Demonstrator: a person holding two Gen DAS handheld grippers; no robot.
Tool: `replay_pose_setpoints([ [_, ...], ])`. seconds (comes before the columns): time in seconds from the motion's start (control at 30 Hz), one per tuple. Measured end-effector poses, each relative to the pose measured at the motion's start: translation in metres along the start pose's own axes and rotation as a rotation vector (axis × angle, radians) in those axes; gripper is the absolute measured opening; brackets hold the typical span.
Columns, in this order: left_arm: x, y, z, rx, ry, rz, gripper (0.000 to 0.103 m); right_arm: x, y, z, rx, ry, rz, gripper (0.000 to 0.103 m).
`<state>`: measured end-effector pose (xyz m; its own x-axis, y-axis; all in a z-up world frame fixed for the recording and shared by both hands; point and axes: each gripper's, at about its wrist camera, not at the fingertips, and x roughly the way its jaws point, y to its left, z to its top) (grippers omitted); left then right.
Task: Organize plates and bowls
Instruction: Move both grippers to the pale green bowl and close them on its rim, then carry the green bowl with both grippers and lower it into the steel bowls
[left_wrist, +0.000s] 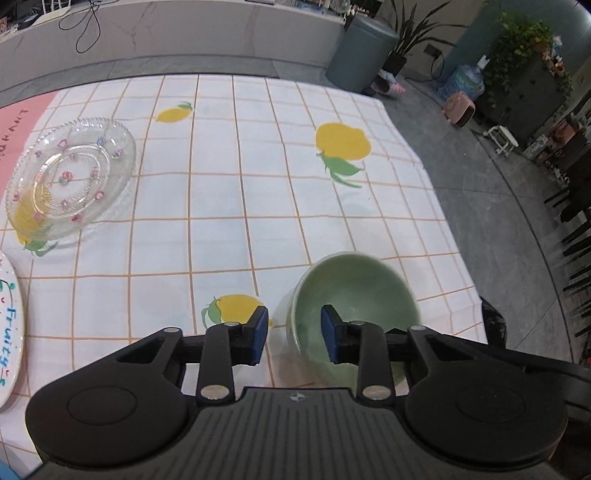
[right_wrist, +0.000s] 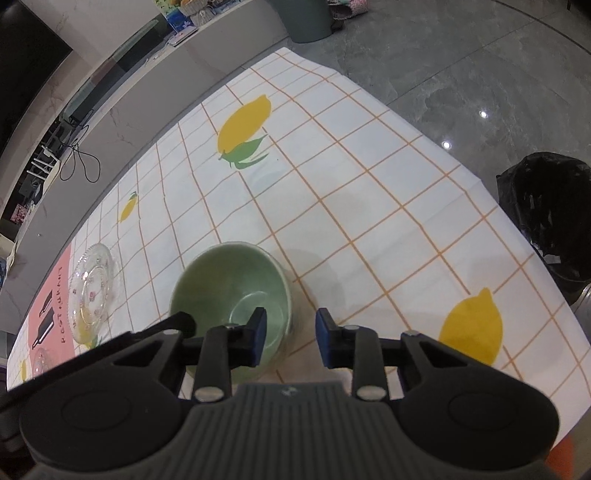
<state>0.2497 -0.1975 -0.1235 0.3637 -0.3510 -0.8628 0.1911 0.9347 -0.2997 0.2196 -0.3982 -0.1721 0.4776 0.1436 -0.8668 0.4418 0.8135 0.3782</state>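
A pale green bowl (left_wrist: 354, 291) (right_wrist: 229, 284) stands upright on the checked lemon tablecloth near the table's right edge. My left gripper (left_wrist: 295, 332) straddles the bowl's left wall, with one blue pad outside and the other inside. The pads stand apart from the wall, so it is open. My right gripper (right_wrist: 290, 332) straddles the opposite wall the same way, one pad in the bowl and one outside, also open. In the right wrist view a black part of the left gripper (right_wrist: 181, 321) shows at the bowl's far rim.
A clear glass plate with small flowers (left_wrist: 70, 177) (right_wrist: 92, 288) lies at the left of the cloth. A white plate lettered "Fruity" (left_wrist: 9, 325) sits nearer, at the left edge. The table's edge drops to the floor on the right, beside a black bin bag (right_wrist: 546, 214).
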Motion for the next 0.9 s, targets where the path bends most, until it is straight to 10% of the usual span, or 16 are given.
replay_pose_setpoints([
  [0.33,0.013,-0.002,0.001,0.007,0.028,0.025,0.008,0.017,0.006,0.001,-0.012,0.026,-0.022,0.010],
  [0.9,-0.016,-0.005,-0.013,0.009,0.014,0.071,0.007,0.002,0.015,-0.012,-0.058,0.004,-0.041,0.006],
])
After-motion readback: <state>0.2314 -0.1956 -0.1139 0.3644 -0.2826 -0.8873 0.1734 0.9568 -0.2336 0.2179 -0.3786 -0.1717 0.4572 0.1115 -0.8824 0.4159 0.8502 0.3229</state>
